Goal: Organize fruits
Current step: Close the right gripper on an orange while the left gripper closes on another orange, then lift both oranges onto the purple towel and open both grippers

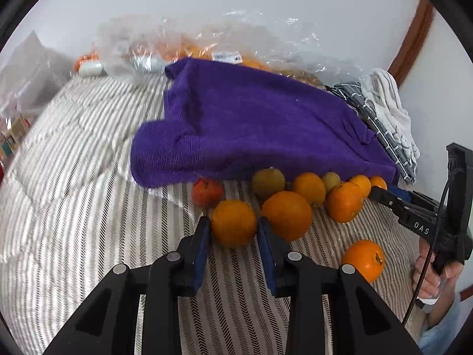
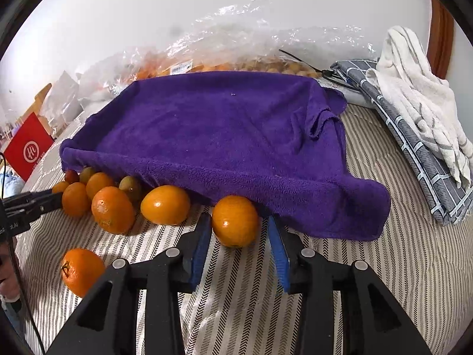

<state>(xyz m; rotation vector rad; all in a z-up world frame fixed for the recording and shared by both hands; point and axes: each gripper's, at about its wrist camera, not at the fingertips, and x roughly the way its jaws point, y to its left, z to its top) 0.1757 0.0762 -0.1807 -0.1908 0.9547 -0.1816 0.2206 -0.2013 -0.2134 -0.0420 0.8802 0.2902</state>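
Note:
Several oranges lie in a row along the front edge of a purple towel draped over a raised shape on the striped cloth. My left gripper has its blue pads on both sides of one orange, touching it. A bigger orange sits just right of it. My right gripper brackets another orange at the towel's edge; its left pad touches, the right pad stands slightly off. A red fruit and a greenish one lie behind.
A lone orange lies apart, nearer me; it also shows in the right wrist view. A clear plastic bag of fruit lies behind the towel. Folded grey and white cloths sit at the right. A red box stands far left.

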